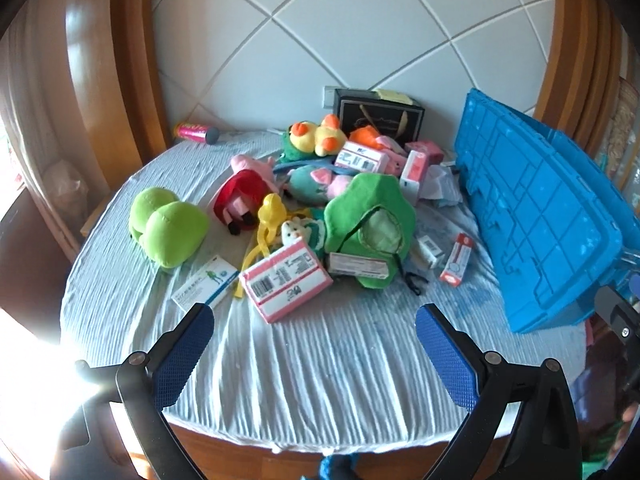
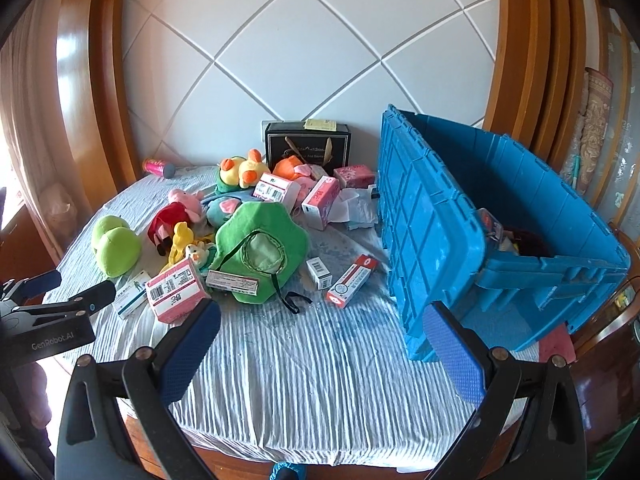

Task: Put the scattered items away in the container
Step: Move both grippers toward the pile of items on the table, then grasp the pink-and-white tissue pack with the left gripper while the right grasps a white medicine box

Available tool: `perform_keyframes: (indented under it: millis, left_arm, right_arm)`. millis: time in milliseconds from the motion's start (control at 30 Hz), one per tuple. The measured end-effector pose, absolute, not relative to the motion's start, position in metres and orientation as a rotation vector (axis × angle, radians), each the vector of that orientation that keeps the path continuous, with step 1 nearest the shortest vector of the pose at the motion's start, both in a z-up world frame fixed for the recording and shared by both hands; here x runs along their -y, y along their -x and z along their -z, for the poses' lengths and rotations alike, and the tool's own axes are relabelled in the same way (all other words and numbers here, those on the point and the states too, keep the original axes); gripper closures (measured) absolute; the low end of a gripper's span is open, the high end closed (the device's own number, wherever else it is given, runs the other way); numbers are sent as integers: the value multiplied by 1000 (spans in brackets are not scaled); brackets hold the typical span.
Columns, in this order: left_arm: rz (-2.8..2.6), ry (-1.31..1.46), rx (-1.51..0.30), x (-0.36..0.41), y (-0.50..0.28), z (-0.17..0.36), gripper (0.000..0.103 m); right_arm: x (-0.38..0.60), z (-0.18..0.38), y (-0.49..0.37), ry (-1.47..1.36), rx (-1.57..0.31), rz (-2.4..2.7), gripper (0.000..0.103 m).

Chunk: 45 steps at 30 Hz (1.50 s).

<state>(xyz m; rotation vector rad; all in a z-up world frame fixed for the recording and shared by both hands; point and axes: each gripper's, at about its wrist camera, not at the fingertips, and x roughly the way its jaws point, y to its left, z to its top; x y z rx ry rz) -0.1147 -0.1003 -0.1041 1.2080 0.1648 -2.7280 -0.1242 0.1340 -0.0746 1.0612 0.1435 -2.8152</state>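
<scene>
Left gripper (image 1: 314, 326) low over the wrinkled pale-blue cloth (image 1: 304, 368), blue-padded fingers (image 1: 182, 354) spread wide, grasping nothing. Right gripper (image 2: 322, 330) likewise hovering, fingers released and empty, right pad just before the blue plastic crate (image 2: 432, 240). From left: lime-green plush pair (image 1: 168, 230), red-dressed pink pig doll (image 1: 244, 196), yellow soft toy (image 1: 270, 210), pink barcode-labelled box (image 1: 286, 280), green flower-shaped plush hat (image 1: 368, 220), red-and-white slim carton (image 1: 456, 258). Two further pink boxes (image 1: 362, 158) behind the hat. Crate interior, holding a few items, visible only from the right wrist; from the left wrist, merely its ribbed outer wall. Left gripper visible at the right view's left edge.
</scene>
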Motion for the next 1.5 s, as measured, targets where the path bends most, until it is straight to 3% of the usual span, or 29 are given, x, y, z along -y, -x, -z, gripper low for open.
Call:
perform_keyframes:
  millis: [433, 733, 867, 933, 1100, 1200, 1333, 1500]
  left_arm:
    - [2409, -1531, -147, 171, 237, 245, 1]
    - [2435, -1553, -145, 197, 274, 259, 1]
    - [2433, -1597, -120, 208, 286, 265, 4]
    - [2453, -1617, -132, 212, 281, 266, 11]
    - [2474, -1725, -150, 209, 258, 281, 28]
    - [2480, -1780, -172, 199, 248, 294, 32]
    - [2505, -1790, -238, 197, 243, 305, 31]
    - [2422, -1653, -38, 213, 249, 299, 31]
  right_arm:
    - [-68, 229, 300, -1467, -176, 2423, 0]
    - [-24, 243, 321, -1495, -225, 2373, 1]
    - [-6, 244, 321, -1504, -224, 2361, 36]
    - [7, 247, 325, -1500, -239, 2357, 48]
    - [43, 252, 340, -1446, -247, 2317, 54]
    - [62, 263, 352, -1438, -283, 2303, 54]
    - [82, 290, 352, -1487, -387, 2229, 58]
    - [79, 301, 335, -1557, -337, 2120, 61]
